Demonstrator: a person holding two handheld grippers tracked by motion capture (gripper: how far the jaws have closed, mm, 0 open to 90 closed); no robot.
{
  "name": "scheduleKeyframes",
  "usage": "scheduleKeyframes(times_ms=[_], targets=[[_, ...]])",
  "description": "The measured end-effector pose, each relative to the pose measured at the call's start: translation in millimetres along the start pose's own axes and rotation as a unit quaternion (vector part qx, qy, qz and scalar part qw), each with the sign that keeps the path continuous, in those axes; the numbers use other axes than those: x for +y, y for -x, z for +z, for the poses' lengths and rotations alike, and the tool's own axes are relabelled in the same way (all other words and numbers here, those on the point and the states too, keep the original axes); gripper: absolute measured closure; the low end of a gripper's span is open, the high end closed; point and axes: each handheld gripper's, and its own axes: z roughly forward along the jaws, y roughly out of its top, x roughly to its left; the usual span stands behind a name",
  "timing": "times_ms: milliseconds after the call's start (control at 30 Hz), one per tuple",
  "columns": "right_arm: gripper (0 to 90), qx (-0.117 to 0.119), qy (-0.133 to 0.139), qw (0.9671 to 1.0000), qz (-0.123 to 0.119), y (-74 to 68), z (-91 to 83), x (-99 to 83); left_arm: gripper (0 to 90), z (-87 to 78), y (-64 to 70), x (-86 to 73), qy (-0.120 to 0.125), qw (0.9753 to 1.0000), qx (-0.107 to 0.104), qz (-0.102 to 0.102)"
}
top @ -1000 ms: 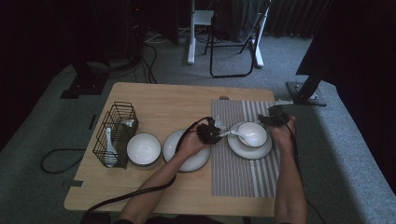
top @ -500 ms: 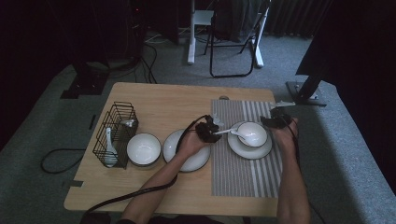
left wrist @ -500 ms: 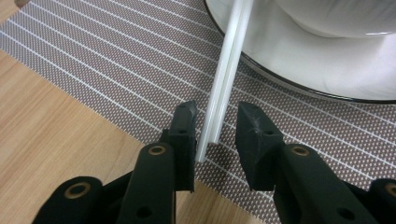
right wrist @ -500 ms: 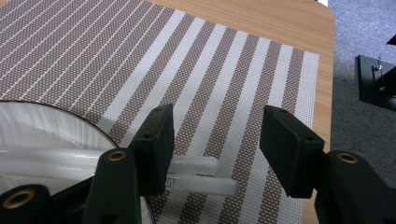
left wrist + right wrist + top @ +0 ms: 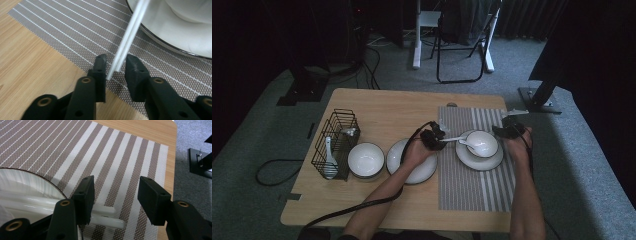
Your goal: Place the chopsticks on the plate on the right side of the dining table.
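Observation:
A white spoon rests with its scoop in a white bowl, which stands on a dark-rimmed plate on the striped placemat. My left gripper is at the spoon's handle end. In the left gripper view the handle runs between the jaws of the left gripper, which stand narrowly open beside it, low over the placemat. My right gripper hovers just right of the plate. In the right gripper view it is wide open with nothing between its jaws, and the plate rim lies to the left.
A black wire basket at the table's left holds another white spoon. An empty bowl and a second plate sit between basket and placemat. The table's right edge is near the right gripper. A chair stands beyond the table.

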Motion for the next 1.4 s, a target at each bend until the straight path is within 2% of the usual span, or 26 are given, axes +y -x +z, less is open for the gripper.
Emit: scheduleKeyframes(times_ms=[400, 500, 800, 1100, 1267, 1400], targets=[[47.6, 0.001, 0.0, 1.0, 0.007, 0.5, 0.3, -2.9, 72.0, 3.9, -0.3, 5.9, -0.011, 0.9999, 0.009, -0.01], [48.7, -0.002, 0.002, 1.0, 0.009, 2.2, -0.6, -5.6, 68.0, 3.8, -1.1, 5.4, -0.015, 0.9998, 0.011, -0.008], [48.7, -0.003, 0.005, 0.9999, 0.008, 4.8, -3.0, -8.5, 68.4, 2.4, -4.2, 3.7, -0.017, 0.9998, 0.01, -0.004], [49.3, -0.006, 0.003, 0.9999, 0.011, 6.5, -4.0, -10.4, 69.6, 3.3, -6.5, 6.4, -0.017, 0.9996, 0.013, -0.019], [49.7, -0.005, 0.003, 0.9999, 0.011, 6.6, -3.8, -11.1, 74.4, 4.2, -8.8, 7.3, -0.016, 0.9992, 0.017, -0.032], [49.6, -0.006, 0.002, 0.9999, 0.01, 6.4, -3.9, -11.2, 74.7, 5.3, -9.1, 7.6, -0.014, 0.9991, 0.016, -0.035]])
